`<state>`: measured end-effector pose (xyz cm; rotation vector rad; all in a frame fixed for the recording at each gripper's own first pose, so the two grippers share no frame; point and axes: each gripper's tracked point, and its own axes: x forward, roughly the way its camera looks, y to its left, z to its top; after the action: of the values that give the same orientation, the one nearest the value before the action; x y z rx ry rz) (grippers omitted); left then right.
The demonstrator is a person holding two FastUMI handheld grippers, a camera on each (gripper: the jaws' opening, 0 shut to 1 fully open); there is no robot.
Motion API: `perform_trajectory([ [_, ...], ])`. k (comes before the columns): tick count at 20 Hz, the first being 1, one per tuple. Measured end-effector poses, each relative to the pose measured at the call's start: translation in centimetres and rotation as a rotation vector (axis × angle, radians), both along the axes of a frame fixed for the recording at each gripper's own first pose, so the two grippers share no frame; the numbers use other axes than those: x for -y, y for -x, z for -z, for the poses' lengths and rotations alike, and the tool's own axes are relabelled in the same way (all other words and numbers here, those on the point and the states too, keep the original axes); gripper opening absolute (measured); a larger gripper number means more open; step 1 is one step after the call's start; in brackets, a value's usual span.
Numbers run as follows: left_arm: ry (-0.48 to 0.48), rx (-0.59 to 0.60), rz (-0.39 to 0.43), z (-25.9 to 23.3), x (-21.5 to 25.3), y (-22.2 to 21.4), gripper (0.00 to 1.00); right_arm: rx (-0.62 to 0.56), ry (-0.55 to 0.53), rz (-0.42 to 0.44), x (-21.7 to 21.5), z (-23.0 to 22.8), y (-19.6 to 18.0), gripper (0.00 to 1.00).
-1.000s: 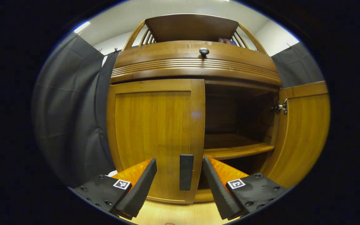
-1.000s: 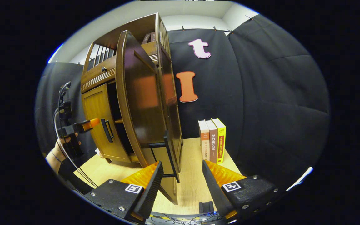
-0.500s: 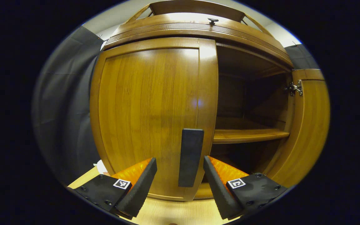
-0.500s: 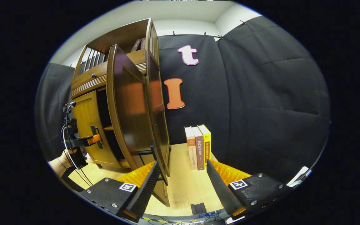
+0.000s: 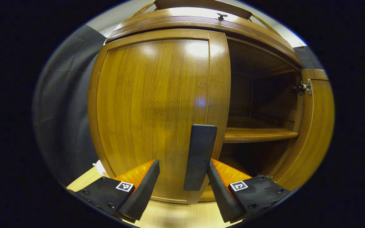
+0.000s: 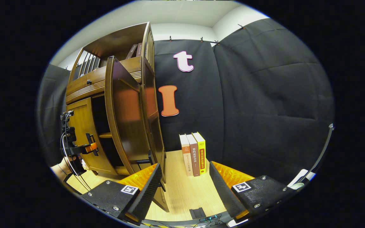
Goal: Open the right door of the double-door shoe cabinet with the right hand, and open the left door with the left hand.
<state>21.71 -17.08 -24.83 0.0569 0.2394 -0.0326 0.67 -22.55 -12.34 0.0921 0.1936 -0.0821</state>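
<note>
The wooden shoe cabinet [image 5: 201,22] looms close in the left gripper view. Its left door [image 5: 150,107] looks shut against the frame. The door's black bar handle [image 5: 199,156] stands upright between the fingers of my open left gripper [image 5: 182,188], nearer the right-hand finger. The right door [image 5: 315,126] is swung wide open, baring a shelf [image 5: 258,134]. In the right gripper view, my right gripper [image 6: 182,190] is open and holds nothing, a little way back from the open right door [image 6: 125,117] and its handle [image 6: 147,158]. The left gripper [image 6: 92,147] sits at the left door's handle.
Three upright books [image 6: 193,153] stand on the light wooden table [image 6: 179,193] to the right of the cabinet, against the black cloth wall. A drawer knob [image 5: 222,15] sits above the doors. Cables trail from the left gripper.
My left gripper has closed in on the left door until the handle sits between its fingers. My right gripper has drawn back from the open right door.
</note>
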Motion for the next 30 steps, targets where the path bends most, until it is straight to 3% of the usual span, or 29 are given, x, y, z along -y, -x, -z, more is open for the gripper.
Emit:
perform_trajectory([
  [2, -0.022, 0.004, 0.011, 0.1, 0.4, 0.0, 0.94, 0.008, -0.015, 0.006, -0.1, -0.4, 0.2, 0.99],
  [6, -0.015, -0.043, 0.054, 1.2, 2.6, -0.4, 0.73, 0.019, -0.002, 0.022, -0.4, -1.1, 0.6, 0.99],
  [8, -0.08, -0.041, 0.039, 1.4, 2.2, -0.2, 0.43, 0.015, 0.011, 0.033, -0.6, -1.2, 1.0, 0.99],
  [9, -0.087, -0.036, 0.04, 1.4, 2.3, -0.2, 0.41, 0.015, 0.011, 0.04, -0.6, -1.2, 1.3, 0.99],
  [13, -0.022, -0.022, 0.077, 1.1, 2.4, 0.8, 0.35, 0.031, 0.009, 0.061, -1.4, -2.5, 2.0, 0.99],
  [15, -0.052, -0.007, 0.117, 1.1, 2.2, 1.6, 0.36, 0.042, 0.009, 0.057, -2.1, -3.2, 2.4, 0.99],
  [18, -0.015, -0.002, 0.15, 0.6, 2.0, 3.0, 0.36, 0.059, 0.01, 0.041, -3.7, -4.2, 2.6, 0.99],
  [28, -0.005, 0.021, 0.235, -0.9, -2.8, 11.5, 0.34, 0.125, 0.004, -0.003, -9.5, -6.9, 3.1, 0.99],
  [30, 0.008, 0.02, 0.235, -1.2, -4.4, 12.9, 0.35, 0.147, 0.027, 0.012, -10.3, -7.7, 3.0, 0.92],
])
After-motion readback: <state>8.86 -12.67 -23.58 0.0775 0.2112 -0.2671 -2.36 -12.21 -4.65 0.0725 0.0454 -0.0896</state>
